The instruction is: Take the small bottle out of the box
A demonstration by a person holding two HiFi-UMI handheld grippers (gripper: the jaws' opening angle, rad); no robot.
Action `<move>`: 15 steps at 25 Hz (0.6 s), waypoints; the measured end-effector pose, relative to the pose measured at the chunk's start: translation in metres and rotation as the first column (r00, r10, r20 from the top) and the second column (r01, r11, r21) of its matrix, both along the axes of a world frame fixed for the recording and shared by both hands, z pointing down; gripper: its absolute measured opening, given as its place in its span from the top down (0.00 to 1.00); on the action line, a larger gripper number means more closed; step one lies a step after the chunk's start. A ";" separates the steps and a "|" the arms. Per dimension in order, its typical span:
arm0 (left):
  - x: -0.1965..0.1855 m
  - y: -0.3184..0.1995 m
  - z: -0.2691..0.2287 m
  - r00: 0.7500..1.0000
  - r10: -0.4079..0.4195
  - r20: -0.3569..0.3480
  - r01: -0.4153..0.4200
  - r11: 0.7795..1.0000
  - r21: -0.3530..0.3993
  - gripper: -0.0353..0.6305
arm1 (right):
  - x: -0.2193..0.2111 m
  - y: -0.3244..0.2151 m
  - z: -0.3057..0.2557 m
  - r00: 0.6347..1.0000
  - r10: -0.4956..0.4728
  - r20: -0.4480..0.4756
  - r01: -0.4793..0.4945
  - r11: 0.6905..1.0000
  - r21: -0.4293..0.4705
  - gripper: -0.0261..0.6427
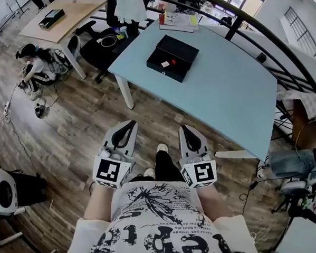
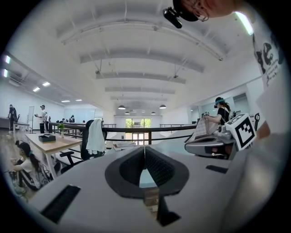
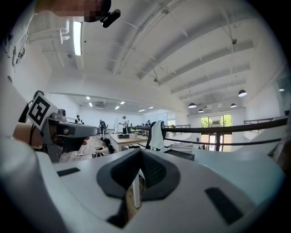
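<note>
The small bottle (image 1: pixel 165 63) shows only as a tiny white and red speck, too small to make out further; it lies inside the black box (image 1: pixel 179 47), which sits open on the far-left part of the light blue bench (image 1: pixel 228 90); a stack of papers (image 1: pixel 178 20) rests near the bench's far edge, well apart from the box.

Both grippers are held low and close to the person's body, over the wooden floor (image 1: pixel 67 140) and well short of the bench; the left gripper (image 1: pixel 130 123) has its jaws pressed together with nothing between them; the right gripper (image 1: pixel 185 128) likewise has its jaw tips closed on each other and is empty; the two hang side by side, their tips pointing toward the bench.

Left of the bench stands a black office chair (image 1: pixel 99 47) with a white garment (image 1: pixel 130 4) draped over its back; further left, a person (image 1: pixel 37 68) sits on the floor beside a wooden desk (image 1: pixel 66 18).
</note>
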State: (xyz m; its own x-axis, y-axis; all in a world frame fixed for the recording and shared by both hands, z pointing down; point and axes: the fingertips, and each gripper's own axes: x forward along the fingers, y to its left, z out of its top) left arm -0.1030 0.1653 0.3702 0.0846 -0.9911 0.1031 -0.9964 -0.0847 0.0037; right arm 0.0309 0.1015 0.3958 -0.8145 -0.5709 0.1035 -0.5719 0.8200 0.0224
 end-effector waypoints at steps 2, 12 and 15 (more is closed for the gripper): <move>-0.011 -0.015 0.005 1.000 -0.005 0.000 0.005 1.000 -0.008 0.91 | -0.012 -0.015 0.004 1.000 -0.006 0.003 0.006 1.000 -0.005 0.95; -0.057 -0.153 0.017 0.999 0.007 0.041 -0.006 0.999 -0.044 0.91 | -0.067 -0.157 0.015 0.999 -0.015 0.038 0.016 1.000 -0.016 0.95; -0.067 -0.211 0.012 0.999 0.023 0.041 -0.021 0.999 -0.039 0.91 | -0.075 -0.212 0.007 0.999 0.001 0.046 -0.001 1.000 -0.002 0.95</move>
State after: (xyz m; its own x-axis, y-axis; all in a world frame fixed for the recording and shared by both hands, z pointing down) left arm -0.1695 -0.0456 0.3818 0.1012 -0.9842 0.1455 -0.9937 -0.1072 -0.0341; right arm -0.0439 -0.1105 0.4025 -0.8177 -0.5717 0.0666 -0.5733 0.8193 -0.0053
